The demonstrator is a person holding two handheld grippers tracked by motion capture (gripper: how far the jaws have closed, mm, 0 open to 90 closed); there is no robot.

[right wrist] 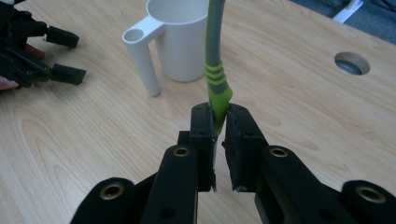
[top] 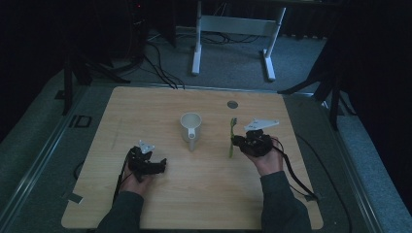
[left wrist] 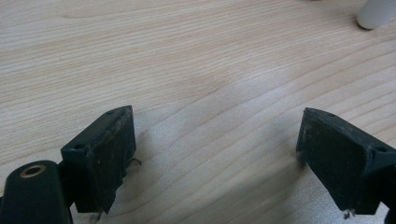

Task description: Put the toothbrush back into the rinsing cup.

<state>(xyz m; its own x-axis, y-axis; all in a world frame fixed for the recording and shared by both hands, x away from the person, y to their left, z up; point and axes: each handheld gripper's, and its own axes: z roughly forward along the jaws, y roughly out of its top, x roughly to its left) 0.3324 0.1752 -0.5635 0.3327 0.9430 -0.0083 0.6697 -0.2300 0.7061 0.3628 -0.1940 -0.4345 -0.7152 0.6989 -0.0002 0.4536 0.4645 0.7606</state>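
Note:
A white cup with a tubular handle stands upright at the middle of the wooden table. My right gripper is to its right, shut on a green and grey toothbrush. In the right gripper view the jaws pinch the green handle, and the grey neck runs up in front of the cup. My left gripper rests at the front left, open, nothing between its fingers. It also appears far off in the right gripper view, open.
A round grommet hole sits near the table's far edge, right of centre. A white desk frame and black tripod legs stand on the grey floor beyond. Cables trail from both grippers over the table's front.

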